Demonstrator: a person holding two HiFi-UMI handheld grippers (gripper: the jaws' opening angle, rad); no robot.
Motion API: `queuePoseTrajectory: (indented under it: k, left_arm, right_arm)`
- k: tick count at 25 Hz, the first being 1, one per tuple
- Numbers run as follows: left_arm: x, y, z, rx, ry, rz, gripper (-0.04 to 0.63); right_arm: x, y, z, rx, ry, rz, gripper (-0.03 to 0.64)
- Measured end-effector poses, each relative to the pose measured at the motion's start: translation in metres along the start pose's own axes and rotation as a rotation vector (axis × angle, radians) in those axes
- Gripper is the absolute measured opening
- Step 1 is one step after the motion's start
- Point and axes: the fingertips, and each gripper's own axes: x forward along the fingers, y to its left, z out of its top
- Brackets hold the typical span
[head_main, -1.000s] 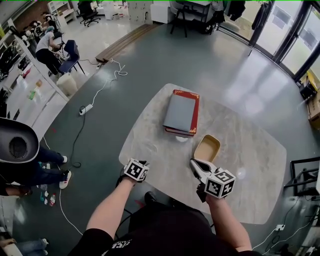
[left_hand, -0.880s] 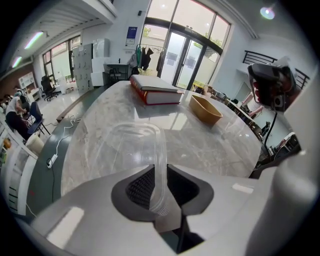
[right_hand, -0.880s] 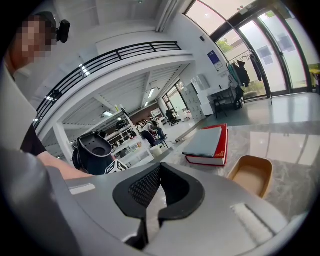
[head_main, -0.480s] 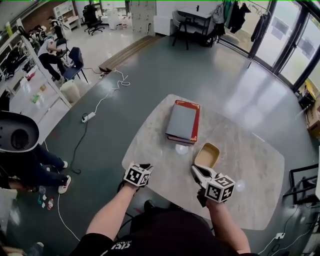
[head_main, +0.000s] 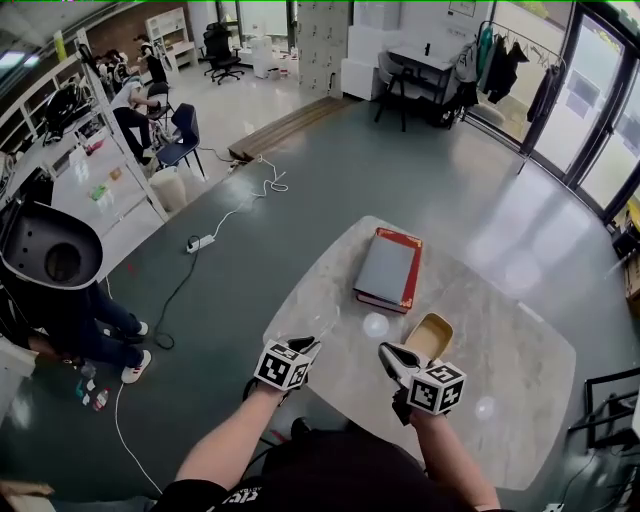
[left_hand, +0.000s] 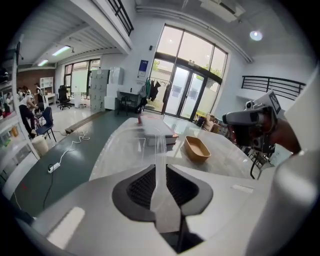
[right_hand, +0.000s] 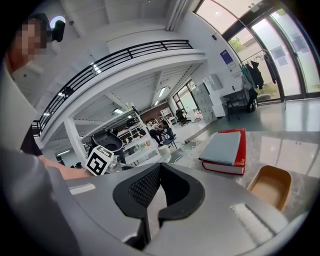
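Clamping the clear plastic tub (left_hand: 129, 150) by its rim, the left hand-held gripper (left_hand: 159, 176) holds it jutting straight ahead.

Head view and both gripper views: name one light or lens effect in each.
Head view: round glare spots on the marble table; lines bow toward the edges. Left gripper view: the clear plastic container in the left gripper shows only as faint edges; the tall windows wash out pale. Right gripper view: black corners ring the picture, and the balcony rail curves.
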Motion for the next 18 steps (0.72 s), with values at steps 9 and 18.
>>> queuePoseTrajectory:
  k: [9,18]
  left_arm:
    - [-0.04,0.003,0.041,-0.013,-0.143,0.068,0.066]
    - [-0.086,0.012,0.091,-0.007,-0.29,0.121,0.066]
  right_arm:
    - [0.026,0.014,0.021,-0.074,0.021,0.066,0.014]
    - [0.043,0.029,0.073,-0.174,-0.036,0.099,0.014]
